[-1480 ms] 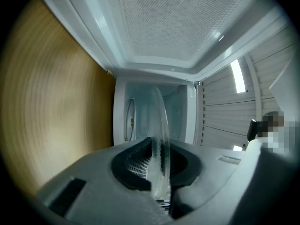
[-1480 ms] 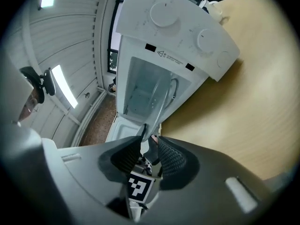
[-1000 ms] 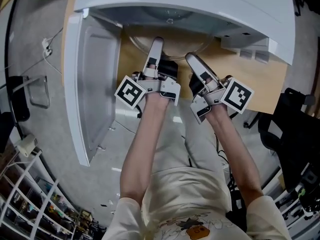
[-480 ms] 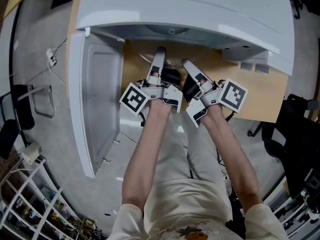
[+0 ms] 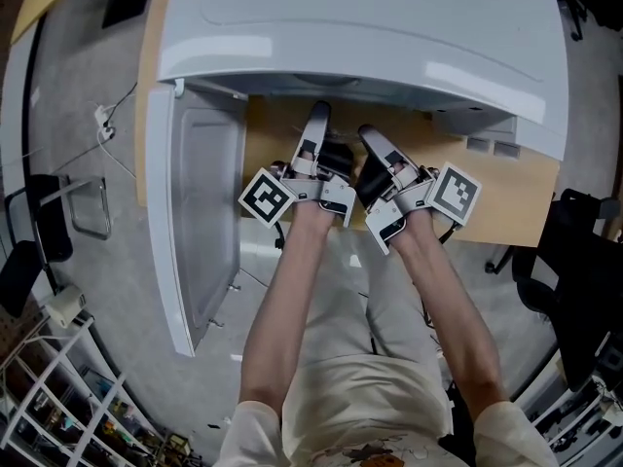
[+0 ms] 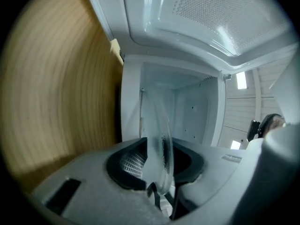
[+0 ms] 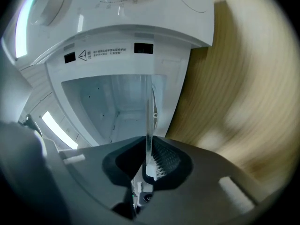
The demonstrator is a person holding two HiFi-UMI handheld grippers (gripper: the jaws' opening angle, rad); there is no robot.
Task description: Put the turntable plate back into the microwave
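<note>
The white microwave (image 5: 360, 27) stands on a wooden table (image 5: 506, 193), its door (image 5: 200, 222) swung open to the left. Both grippers point side by side into its opening. The clear glass turntable plate (image 6: 157, 139) shows edge-on between the jaws of my left gripper (image 6: 157, 168), which have just been opening and stand loose round its rim. My right gripper (image 7: 147, 161) has just been closing; the ribbed pad (image 7: 161, 162) presses on the plate's rim (image 7: 148, 125). In the head view the microwave's top hides the plate beyond the left gripper (image 5: 318, 115) and right gripper (image 5: 370, 136).
The white cavity (image 7: 117, 97) lies straight ahead of the jaws. The microwave's control panel (image 5: 477, 125) is to the right of the opening. On the floor are a white wire rack (image 5: 58, 397) at lower left and a black chair (image 5: 574, 261) at right.
Both grippers have moved forward toward the microwave's opening. The glass plate, visible ahead of them a second ago, is now hidden under the microwave's top. The right gripper has rolled.
</note>
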